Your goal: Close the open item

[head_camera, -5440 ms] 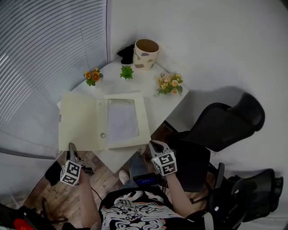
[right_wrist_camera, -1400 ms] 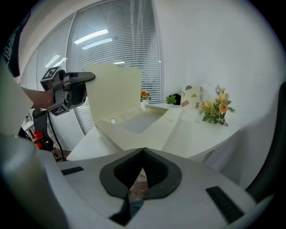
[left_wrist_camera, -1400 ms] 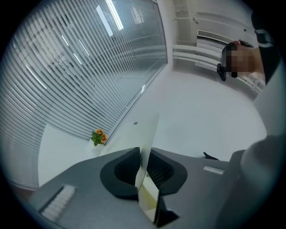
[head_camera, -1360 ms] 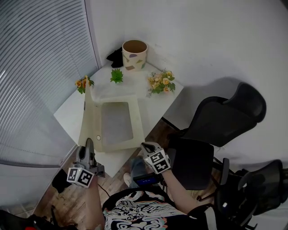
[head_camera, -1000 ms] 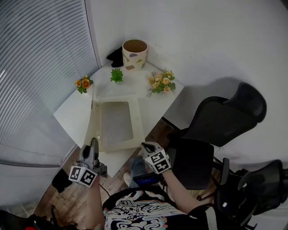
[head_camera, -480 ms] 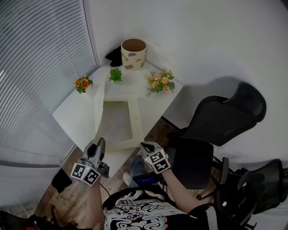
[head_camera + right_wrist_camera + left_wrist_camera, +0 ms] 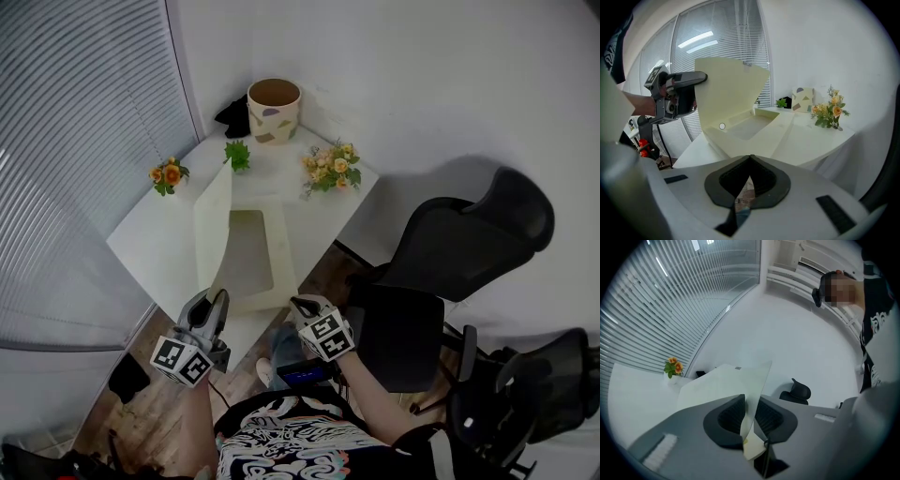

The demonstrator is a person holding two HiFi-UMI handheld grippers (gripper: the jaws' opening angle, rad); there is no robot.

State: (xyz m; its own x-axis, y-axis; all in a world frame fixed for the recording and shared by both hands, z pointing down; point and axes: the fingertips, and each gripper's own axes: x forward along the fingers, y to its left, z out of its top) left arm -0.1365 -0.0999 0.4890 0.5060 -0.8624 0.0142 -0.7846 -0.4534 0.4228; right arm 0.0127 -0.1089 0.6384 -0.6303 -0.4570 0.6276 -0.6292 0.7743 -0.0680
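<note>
Head view: the folder [image 7: 272, 281] is seen at the desk's [image 7: 145, 248] near edge, its long axis running toward the far corner. Its cover [image 7: 214, 220] is stood nearly upright along the left side. The left gripper [image 7: 214, 302] is nearer, at the cover's near corner. The right gripper [image 7: 298, 303] is held apart.

Left gripper view: the cover is seen between opening fingers [image 7: 729, 416], no longer pinched.

Right gripper view: the fingers [image 7: 764, 180] are pressed together, empty. Open room is left over the tray for the cover to fall rightward.

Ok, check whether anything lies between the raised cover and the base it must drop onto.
Nothing visible does. The cover stands raised beside the base, with nothing lying on it; the flowers and pot sit beyond it.
</note>
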